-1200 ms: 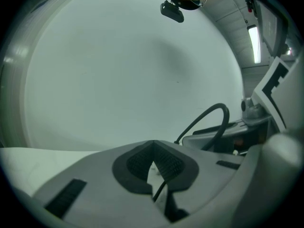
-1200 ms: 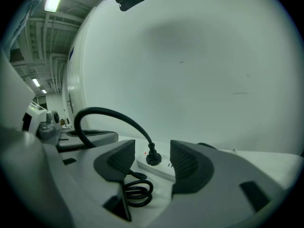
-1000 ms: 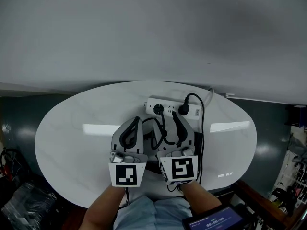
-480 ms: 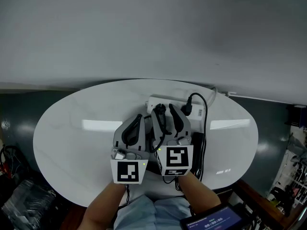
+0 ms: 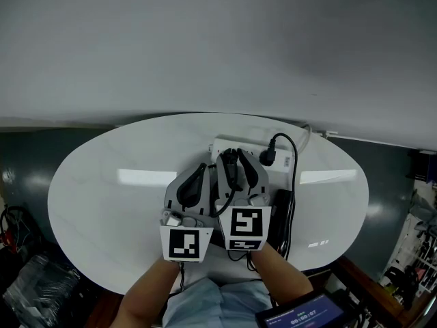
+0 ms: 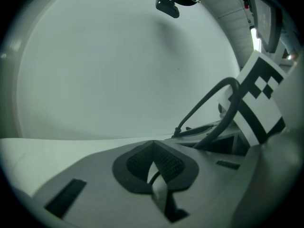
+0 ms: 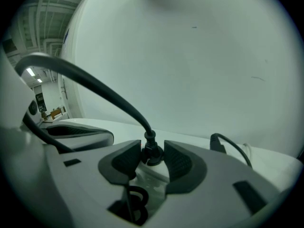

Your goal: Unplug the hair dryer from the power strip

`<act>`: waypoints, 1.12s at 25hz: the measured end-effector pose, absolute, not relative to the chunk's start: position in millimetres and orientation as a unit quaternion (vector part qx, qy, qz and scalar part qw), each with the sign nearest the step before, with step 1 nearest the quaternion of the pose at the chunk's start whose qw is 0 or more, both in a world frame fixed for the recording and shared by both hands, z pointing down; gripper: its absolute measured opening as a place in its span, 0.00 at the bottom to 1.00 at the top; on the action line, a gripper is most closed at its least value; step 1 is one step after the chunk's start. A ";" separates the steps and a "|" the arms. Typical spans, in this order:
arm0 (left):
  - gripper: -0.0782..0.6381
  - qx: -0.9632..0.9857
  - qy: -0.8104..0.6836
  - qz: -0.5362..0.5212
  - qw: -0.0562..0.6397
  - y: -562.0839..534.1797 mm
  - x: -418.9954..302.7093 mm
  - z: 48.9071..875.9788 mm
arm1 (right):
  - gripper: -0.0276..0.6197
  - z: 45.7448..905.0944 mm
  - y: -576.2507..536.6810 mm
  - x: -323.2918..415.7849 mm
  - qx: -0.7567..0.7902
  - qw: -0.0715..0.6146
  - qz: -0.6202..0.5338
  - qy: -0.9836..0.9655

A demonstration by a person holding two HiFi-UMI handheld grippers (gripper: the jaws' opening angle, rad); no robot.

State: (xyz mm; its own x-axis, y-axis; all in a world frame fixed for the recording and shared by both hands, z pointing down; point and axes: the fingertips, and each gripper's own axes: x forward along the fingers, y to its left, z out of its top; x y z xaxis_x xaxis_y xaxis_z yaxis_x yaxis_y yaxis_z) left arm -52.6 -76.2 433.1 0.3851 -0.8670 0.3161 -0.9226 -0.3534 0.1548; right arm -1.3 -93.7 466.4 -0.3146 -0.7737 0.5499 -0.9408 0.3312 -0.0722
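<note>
At the power strip (image 5: 217, 149), half hidden in the head view behind the right gripper (image 7: 153, 152), that gripper's jaws have just been closing and now pinch a black plug (image 7: 151, 156) seated in it, while the left gripper (image 6: 153, 160), just short of the strip, is closed on nothing and the dryer's body cannot be made out.

Dim grey light, fisheye edges, perhaps underexposed

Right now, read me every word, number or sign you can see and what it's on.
Screen at bottom right: white digits like a timer, too small to read.
Left marker cube, right marker cube: black-and-white squares, no letters.
Power strip: no print readable.
</note>
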 end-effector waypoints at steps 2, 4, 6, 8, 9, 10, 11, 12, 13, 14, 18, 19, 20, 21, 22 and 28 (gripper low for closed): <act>0.11 0.821 -0.543 0.090 0.151 -76.2 -51.0 433.2 | 0.27 466.1 -93.4 -1.4 0.545 0.217 0.195 -0.786; 0.11 0.830 -0.529 0.095 0.147 -75.5 -48.2 434.6 | 0.26 466.2 -92.8 -1.9 0.543 0.221 0.194 -0.787; 0.11 0.844 -0.508 0.106 0.137 -75.4 -44.4 436.7 | 0.25 466.6 -92.1 -2.0 0.540 0.227 0.195 -0.787; 0.11 0.857 -0.487 0.123 0.116 -75.4 -41.2 438.3 | 0.25 467.6 -89.6 -1.7 0.535 0.230 0.198 -0.788; 0.11 0.862 -0.479 0.133 0.104 -75.0 -40.0 439.3 | 0.25 468.3 -87.5 -1.7 0.532 0.232 0.200 -0.790; 0.11 0.865 -0.471 0.142 0.095 -74.2 -39.0 440.8 | 0.25 469.1 -85.2 -1.9 0.528 0.233 0.203 -0.791; 0.11 0.867 -0.466 0.150 0.093 -73.2 -38.1 443.1 | 0.25 469.9 -82.8 -2.2 0.524 0.233 0.205 -0.793; 0.11 0.868 -0.462 0.158 0.097 -71.7 -37.2 446.5 | 0.25 470.7 -80.7 -2.2 0.521 0.233 0.208 -0.795; 0.11 0.868 -0.456 0.167 0.108 -69.2 -36.0 451.1 | 0.25 471.3 -78.8 -1.9 0.518 0.232 0.210 -0.796; 0.11 0.868 -0.448 0.178 0.121 -66.0 -34.3 456.3 | 0.25 471.9 -77.1 -1.1 0.516 0.231 0.212 -0.797; 0.11 0.872 -0.426 0.208 0.126 -60.9 -27.0 468.0 | 0.25 475.1 -73.7 2.7 0.514 0.227 0.216 -0.799; 0.11 0.872 -0.424 0.214 0.123 -60.6 -25.8 470.3 | 0.25 475.8 -73.7 3.5 0.513 0.227 0.218 -0.799; 0.11 0.872 -0.420 0.221 0.119 -60.3 -24.3 472.5 | 0.25 476.5 -73.6 4.4 0.513 0.226 0.219 -0.798; 0.11 0.873 -0.414 0.231 0.116 -59.7 -22.4 474.8 | 0.25 477.1 -73.2 5.6 0.513 0.226 0.221 -0.798; 0.11 0.874 -0.406 0.240 0.114 -58.8 -20.4 477.0 | 0.25 477.7 -72.4 6.9 0.514 0.225 0.224 -0.797; 0.11 0.887 -0.358 0.251 0.147 -57.2 -15.5 484.0 | 0.25 481.1 -70.2 11.9 0.503 0.222 0.226 -0.804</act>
